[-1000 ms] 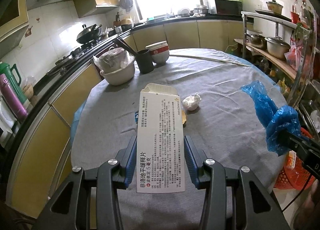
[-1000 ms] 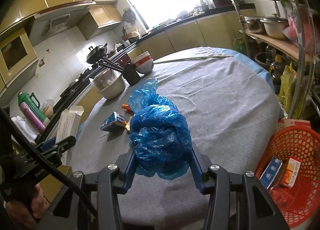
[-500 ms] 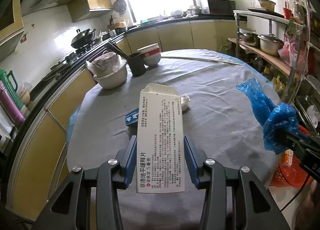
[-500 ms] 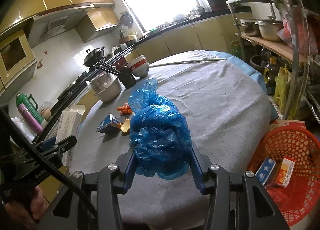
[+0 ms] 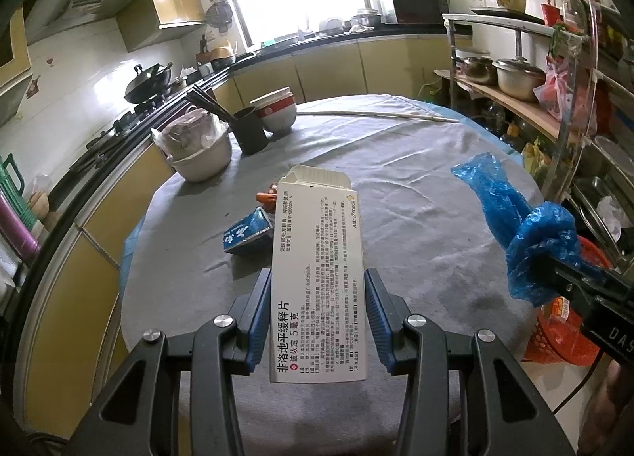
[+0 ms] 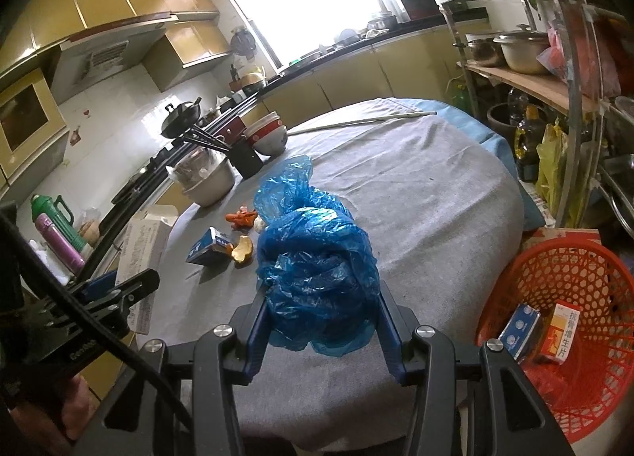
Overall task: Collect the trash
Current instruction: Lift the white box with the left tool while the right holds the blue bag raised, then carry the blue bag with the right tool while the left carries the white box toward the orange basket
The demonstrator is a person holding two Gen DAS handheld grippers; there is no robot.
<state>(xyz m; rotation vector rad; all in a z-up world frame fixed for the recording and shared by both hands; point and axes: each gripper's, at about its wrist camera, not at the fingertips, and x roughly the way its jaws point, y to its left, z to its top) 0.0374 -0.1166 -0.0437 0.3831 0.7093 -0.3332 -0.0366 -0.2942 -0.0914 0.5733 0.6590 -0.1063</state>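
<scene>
We see the left gripper (image 5: 317,313) clamped on a white medicine box (image 5: 317,277) and the right gripper (image 6: 321,321) clamped on a crumpled blue plastic bag (image 6: 317,261), both held above the grey-clothed table (image 6: 436,218) near a red basket (image 6: 562,281).

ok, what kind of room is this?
A home kitchen, most likely: a wok on a gas stove along the counter, stacked bowls on the cloth-covered table, and pots on a rack.
</scene>
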